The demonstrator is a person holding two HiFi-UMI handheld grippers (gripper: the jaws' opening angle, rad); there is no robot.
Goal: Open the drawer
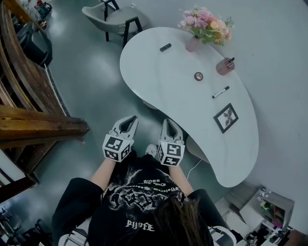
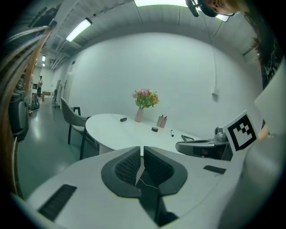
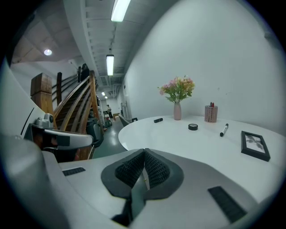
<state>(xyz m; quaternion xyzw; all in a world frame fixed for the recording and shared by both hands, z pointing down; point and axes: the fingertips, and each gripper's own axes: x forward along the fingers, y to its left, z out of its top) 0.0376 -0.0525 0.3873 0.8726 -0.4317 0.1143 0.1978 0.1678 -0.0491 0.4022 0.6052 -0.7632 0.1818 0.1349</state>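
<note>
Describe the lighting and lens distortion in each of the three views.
Head view: dim, bluish, evenly lit, the white table brightest, no hard shadows. Left gripper view: heavy fisheye, black corners, a ceiling light blown out at top. Right gripper view: same fisheye, ceiling strips glaring, the table sharp.

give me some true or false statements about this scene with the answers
1. The left gripper and right gripper are both shut, with nothing between their jaws. True.
2. The flower vase stands on the floor. False: it stands on the table.
3. The marker lies between the pen cup and the picture frame. True.
4. The picture frame stands upright. False: it lies flat on the table.
</note>
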